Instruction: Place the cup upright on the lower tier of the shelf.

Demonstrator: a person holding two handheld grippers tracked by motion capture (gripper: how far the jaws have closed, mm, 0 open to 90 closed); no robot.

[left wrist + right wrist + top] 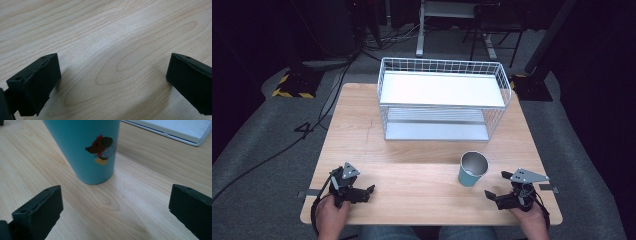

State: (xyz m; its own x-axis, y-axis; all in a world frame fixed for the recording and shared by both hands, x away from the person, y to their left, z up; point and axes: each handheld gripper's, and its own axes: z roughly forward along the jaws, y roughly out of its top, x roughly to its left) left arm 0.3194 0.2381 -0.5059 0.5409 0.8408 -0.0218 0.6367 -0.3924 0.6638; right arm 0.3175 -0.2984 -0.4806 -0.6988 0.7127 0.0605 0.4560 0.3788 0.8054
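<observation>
— Left tongs sit wide on bare counter, holding nothing. And the right?

— Right tongs are wide too, empty, aimed at the cup just ahead, which stands before the rack.

— So nothing's started, I'd say. Next: ease forward, straddle the cup, close gently.

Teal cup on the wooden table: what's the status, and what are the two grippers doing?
Left gripper open, empty, low over wooden table. Right gripper open, empty, facing teal cup. Cup upright, untouched, before white wire rack. Nothing between.
</observation>
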